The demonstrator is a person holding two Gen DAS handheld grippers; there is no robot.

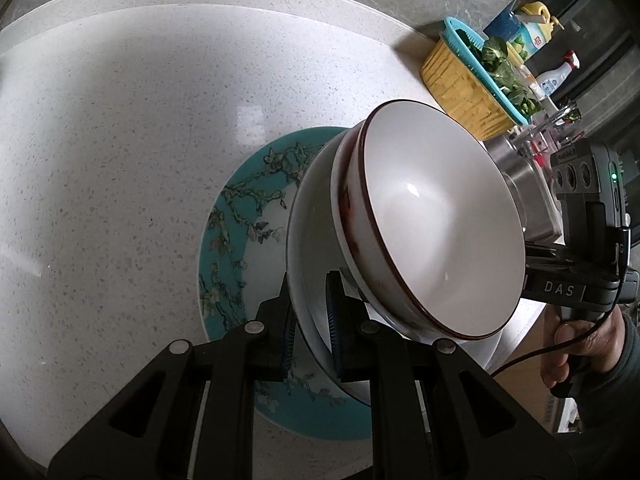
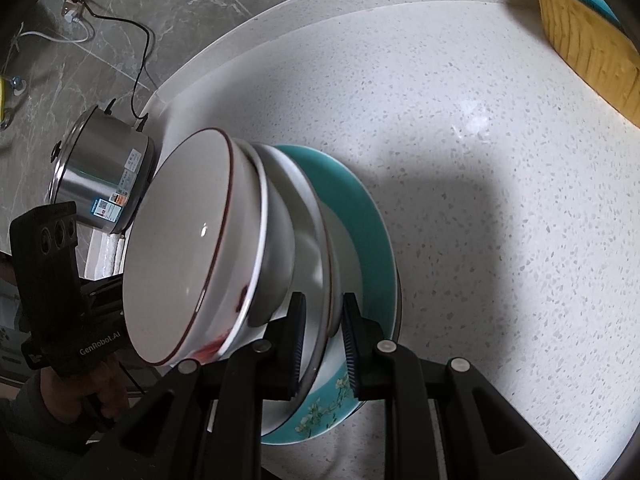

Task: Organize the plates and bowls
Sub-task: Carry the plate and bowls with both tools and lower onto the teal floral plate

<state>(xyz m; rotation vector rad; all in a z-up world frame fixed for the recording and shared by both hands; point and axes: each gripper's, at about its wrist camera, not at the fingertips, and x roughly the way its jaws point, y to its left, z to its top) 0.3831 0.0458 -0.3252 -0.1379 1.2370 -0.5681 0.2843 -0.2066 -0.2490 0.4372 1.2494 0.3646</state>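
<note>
A teal floral plate (image 1: 232,240) (image 2: 360,216) lies on the white speckled counter (image 1: 120,160). Over it sits a white plate (image 1: 316,216) (image 2: 316,248) carrying nested white bowls; the top bowl (image 1: 432,208) (image 2: 184,240) has a dark red rim. My left gripper (image 1: 312,320) is shut on the white plate's near rim. On the opposite rim of that plate my right gripper (image 2: 325,340) is shut too. Whether the white plate touches the teal one I cannot tell. In each wrist view, the bowls hide the other gripper's fingertips.
A yellow and teal basket (image 1: 468,84) (image 2: 592,40) of greens stands at the counter's far side, with bottles (image 1: 556,76) behind it. A steel pot (image 2: 100,176) (image 1: 520,188) sits close beside the stack. A cable runs from the pot to a wall socket (image 2: 76,0).
</note>
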